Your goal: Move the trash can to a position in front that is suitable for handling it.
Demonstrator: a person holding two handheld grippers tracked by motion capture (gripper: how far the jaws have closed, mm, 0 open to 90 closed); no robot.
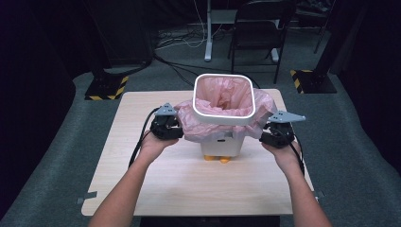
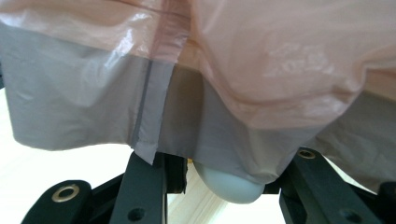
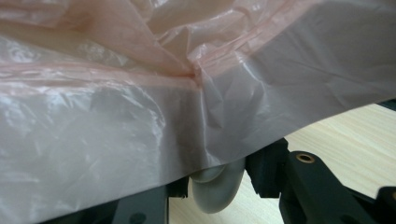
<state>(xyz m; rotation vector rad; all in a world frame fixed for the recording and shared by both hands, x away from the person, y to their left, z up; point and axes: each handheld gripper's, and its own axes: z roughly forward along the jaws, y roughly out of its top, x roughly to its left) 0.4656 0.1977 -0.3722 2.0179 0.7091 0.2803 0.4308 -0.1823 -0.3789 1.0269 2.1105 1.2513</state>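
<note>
A small white bin (image 1: pixel 222 144) on orange feet stands mid-table, lined with a pink plastic bag (image 1: pixel 191 126) that a white ring (image 1: pixel 223 118) holds at the rim. The bag's skirt hangs over the sides. My left gripper (image 1: pixel 177 128) is at the bin's left side and my right gripper (image 1: pixel 265 135) at its right side. In the left gripper view a grey rounded lug (image 2: pixel 231 186) sits between the jaws under the bag (image 2: pixel 261 70), pads against it. In the right gripper view a similar lug (image 3: pixel 217 189) is pinched likewise; the bag (image 3: pixel 116 116) hides the fingertips.
The light wooden table (image 1: pixel 189 189) has free surface in front of and beside the bin. Beyond it are a dark chair (image 1: pixel 260 28), a desk leg (image 1: pixel 208 33), floor cables and two hazard-striped stand bases (image 1: pixel 106 87) (image 1: pixel 309 80).
</note>
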